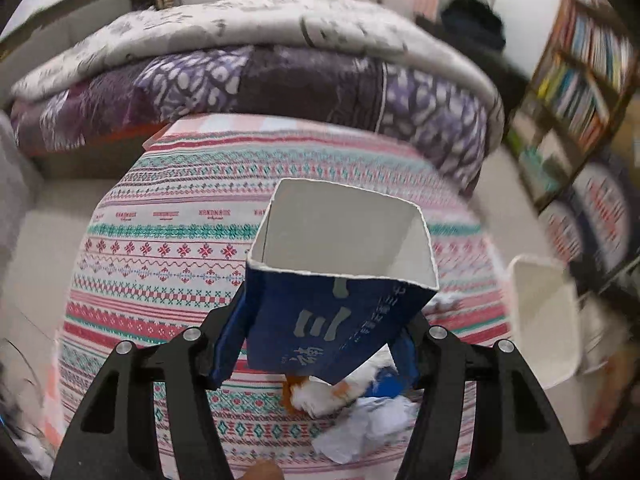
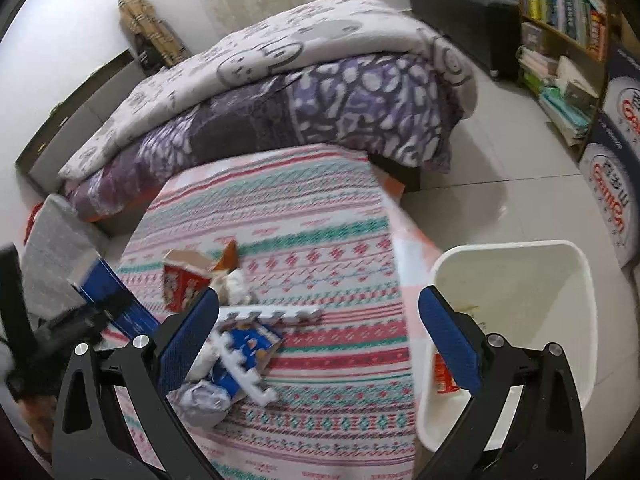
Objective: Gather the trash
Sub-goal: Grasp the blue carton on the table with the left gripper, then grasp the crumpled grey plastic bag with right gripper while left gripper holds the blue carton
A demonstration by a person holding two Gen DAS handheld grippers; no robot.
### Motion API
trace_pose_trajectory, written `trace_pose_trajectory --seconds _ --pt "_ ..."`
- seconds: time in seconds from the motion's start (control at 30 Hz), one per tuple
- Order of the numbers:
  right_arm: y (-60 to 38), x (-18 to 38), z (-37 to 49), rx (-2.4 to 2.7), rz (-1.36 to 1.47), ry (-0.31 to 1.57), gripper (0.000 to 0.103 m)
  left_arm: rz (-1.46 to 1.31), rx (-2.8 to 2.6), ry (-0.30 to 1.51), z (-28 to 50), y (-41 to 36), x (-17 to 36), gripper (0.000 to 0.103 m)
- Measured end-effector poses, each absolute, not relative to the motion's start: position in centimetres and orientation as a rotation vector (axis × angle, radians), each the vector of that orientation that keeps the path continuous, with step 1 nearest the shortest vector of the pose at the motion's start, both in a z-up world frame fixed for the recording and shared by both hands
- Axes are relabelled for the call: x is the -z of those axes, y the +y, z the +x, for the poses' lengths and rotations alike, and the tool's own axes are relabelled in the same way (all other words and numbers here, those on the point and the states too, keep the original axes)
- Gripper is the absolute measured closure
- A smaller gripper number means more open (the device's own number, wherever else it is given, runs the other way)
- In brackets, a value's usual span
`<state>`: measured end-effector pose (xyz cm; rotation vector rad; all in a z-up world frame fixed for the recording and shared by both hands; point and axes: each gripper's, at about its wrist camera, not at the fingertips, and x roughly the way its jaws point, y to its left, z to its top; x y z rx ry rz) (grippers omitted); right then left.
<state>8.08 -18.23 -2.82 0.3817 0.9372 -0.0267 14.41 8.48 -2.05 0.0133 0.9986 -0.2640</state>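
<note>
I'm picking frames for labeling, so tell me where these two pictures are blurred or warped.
Left wrist view: the carton in the left hand-held gripper is sharp, while the bookshelf and bin at the right smear with motion. Right wrist view: mostly crisp, the bin clear, only the blue carton at far left blurred. Both bend straight lines toward the edges.

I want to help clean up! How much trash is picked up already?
Done: a red packet already lies in the white plastic bin. In hand: the left gripper clamps an open blue carton. Left on the striped cloth: a red box, crumpled white paper, a white foam piece. The right gripper is open, empty.
</note>
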Motion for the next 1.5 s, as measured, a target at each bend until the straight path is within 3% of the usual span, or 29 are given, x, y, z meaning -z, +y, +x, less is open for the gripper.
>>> trace_pose_trajectory --seconds 0.37,0.67,0.73,0.77,0.8,0.83,1.17,1.5 --pt "-6.8 10.3 6.4 -0.137 0.471 1.245 0.007 -0.067 0.153 0.936 13.2 13.5 0.0 0.042" --pt "-2.4 13.3 7.0 -0.095 0.453 1.263 0.008 -0.079 0.127 0.947 13.0 15.8 0.6 0.042" --pt "-2.5 14.0 7.3 -0.097 0.468 1.277 0.015 -0.079 0.125 0.948 12.9 16.1 0.7 0.042" --pt "-2.4 14.3 7.4 -0.108 0.474 1.286 0.034 -0.081 0.124 0.95 12.9 16.3 0.7 0.042" --pt "-2.5 14.6 7.4 -0.125 0.481 1.296 0.045 -0.084 0.123 0.95 12.9 16.4 0.7 0.042" --pt "-2.4 14.6 7.5 -0.141 0.491 1.298 0.045 -0.088 0.121 0.951 12.9 16.5 0.7 0.042" --pt "-3.5 8.8 6.8 -0.186 0.478 1.111 0.048 -0.134 0.102 0.893 12.3 16.6 -0.5 0.042" --pt "-8.3 2.5 6.3 -0.044 0.432 0.806 0.047 -0.06 0.032 0.736 10.5 13.5 -2.4 0.042"
